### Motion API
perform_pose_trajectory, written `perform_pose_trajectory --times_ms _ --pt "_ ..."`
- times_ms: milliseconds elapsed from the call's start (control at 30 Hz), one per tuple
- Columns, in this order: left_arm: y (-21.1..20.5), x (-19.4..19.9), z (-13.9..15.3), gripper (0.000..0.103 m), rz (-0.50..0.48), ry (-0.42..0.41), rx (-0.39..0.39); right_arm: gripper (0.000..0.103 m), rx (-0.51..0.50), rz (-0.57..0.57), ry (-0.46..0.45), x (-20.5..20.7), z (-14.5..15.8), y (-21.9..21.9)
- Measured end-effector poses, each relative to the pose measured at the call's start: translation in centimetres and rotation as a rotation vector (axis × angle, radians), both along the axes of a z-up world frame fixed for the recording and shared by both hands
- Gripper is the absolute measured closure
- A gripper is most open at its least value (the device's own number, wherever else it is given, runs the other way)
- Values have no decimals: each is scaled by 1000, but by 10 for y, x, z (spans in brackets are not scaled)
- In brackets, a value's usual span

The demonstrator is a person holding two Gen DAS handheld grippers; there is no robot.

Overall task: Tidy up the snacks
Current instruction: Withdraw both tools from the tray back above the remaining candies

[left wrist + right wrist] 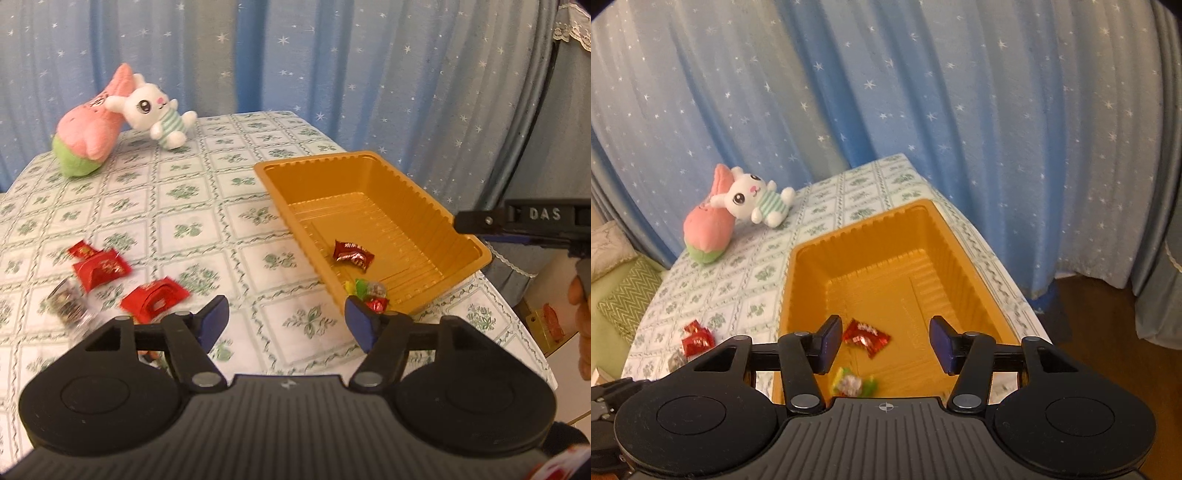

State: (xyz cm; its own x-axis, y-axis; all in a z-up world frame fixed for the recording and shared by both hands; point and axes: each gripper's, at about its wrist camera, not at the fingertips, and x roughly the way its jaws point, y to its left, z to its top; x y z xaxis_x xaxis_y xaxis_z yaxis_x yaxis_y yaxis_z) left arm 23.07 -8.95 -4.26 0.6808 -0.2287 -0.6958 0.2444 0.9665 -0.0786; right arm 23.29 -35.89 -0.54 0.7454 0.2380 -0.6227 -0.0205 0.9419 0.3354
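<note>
A gold plastic tray (424, 201) (871, 240) stands on the right of the table. In it lie a dark red wrapped candy (352, 255) (866, 338) and a green-and-yellow wrapped sweet (365, 290) (851, 384). Red snack packets (101, 271) (153, 300) (696, 340) and a clear-wrapped snack (66, 304) lie on the cloth to the left. My left gripper (286, 321) is open and empty above the cloth, beside the tray's near corner. My right gripper (884, 343) is open and empty above the tray's near end; it also shows in the left wrist view (476, 221).
A pink plush (92, 125) (707, 232) and a white bunny plush (155, 112) (753, 201) lie at the table's far left. A blue starred curtain (332, 55) hangs behind. The table's right edge (517, 314) runs close to the tray. Cushions (624, 291) lie left of the table.
</note>
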Motion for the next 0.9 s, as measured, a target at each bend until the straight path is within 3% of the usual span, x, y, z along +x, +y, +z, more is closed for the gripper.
perform_pose_trajectory --times_ms 433,900 --pt "32 -55 24 26 63 -25 -24 50 -46 12 35 -72 16 36" --pt "78 -104 40 25 155 -46 -44 50 -90 94 26 -114 26 89"
